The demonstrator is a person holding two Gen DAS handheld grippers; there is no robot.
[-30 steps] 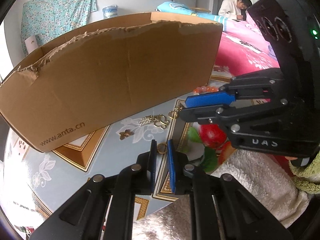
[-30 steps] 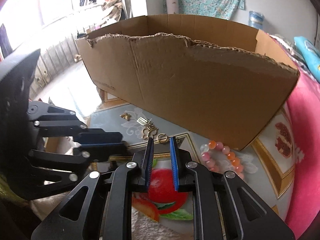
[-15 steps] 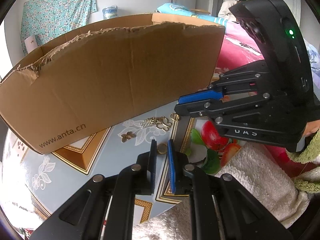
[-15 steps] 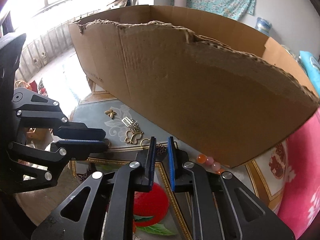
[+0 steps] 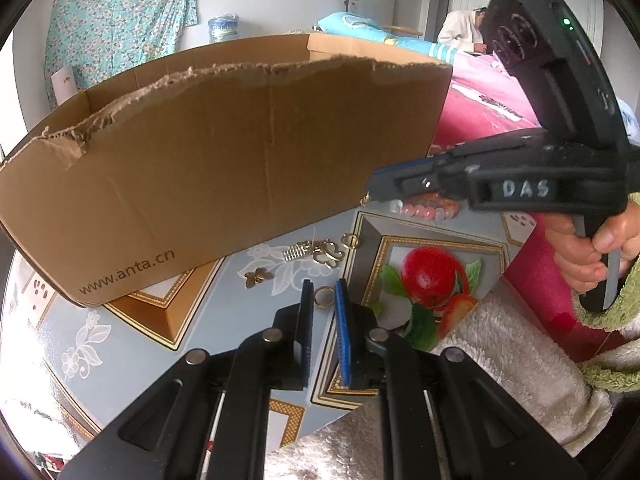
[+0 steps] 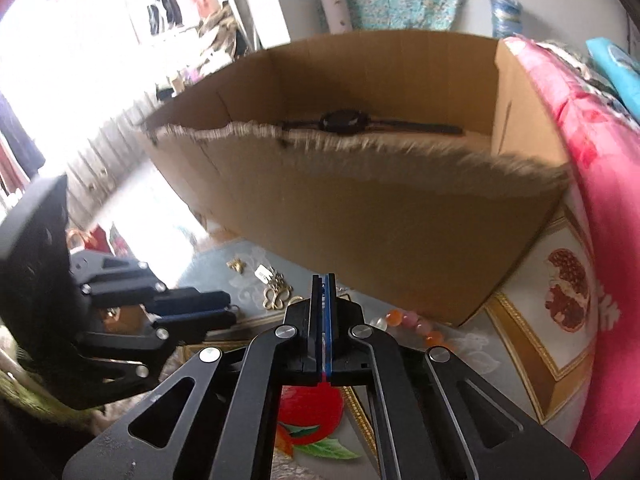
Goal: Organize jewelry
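A torn cardboard box (image 5: 224, 152) stands on the patterned tablecloth; it also shows in the right wrist view (image 6: 380, 216), with a black watch (image 6: 344, 122) inside. Gold jewelry lies before it: a butterfly charm (image 5: 258, 276), a comb-shaped piece with butterfly pendant (image 5: 316, 252), a ring (image 5: 350, 240). My left gripper (image 5: 324, 292) is open around a gold ring (image 5: 324, 297) on the table. My right gripper (image 6: 324, 280) is shut, raised near the box's front wall; something small gold hangs at its tip (image 5: 365, 201), unclear what. A pink-orange bead bracelet (image 5: 424, 210) lies under it.
A fluffy white towel (image 5: 500, 352) covers the table's near right. A pink quilted bed (image 6: 592, 184) lies to the right of the box. A person sits in the far background (image 5: 460, 32).
My right gripper has closed and lifted away from the jewelry toward the box top; the watch inside came into view. My left gripper has stayed around the gold ring.
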